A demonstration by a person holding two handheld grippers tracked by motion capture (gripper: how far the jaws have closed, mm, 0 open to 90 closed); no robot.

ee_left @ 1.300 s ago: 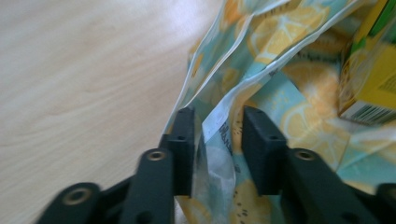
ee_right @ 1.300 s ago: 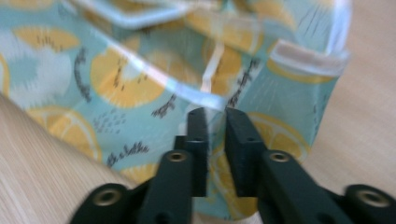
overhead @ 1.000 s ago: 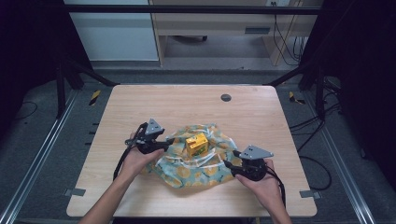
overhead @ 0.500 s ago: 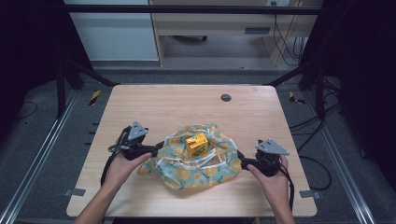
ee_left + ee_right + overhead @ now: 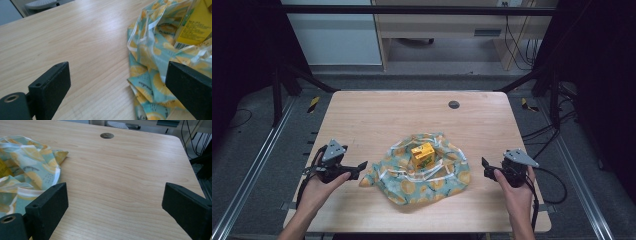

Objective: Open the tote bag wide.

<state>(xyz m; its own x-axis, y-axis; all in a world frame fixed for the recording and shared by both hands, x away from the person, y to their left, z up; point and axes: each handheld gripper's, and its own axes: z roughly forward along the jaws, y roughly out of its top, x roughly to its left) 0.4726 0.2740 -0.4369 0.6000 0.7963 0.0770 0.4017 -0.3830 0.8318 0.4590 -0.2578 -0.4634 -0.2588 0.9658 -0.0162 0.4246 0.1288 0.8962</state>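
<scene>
High view: a lemon-print cloth bag [image 5: 422, 172] lies crumpled near the middle of the table [image 5: 377, 115], a yellow carton [image 5: 423, 155] standing in its slack mouth. The left gripper [image 5: 362, 165] sits just left of the bag's corner and the right gripper [image 5: 484, 167] just right of its edge, both apart from the fabric. Their jaws have just been opening and stand spread with nothing between them, likely because the bag has been let go to rest around the carton.
</scene>
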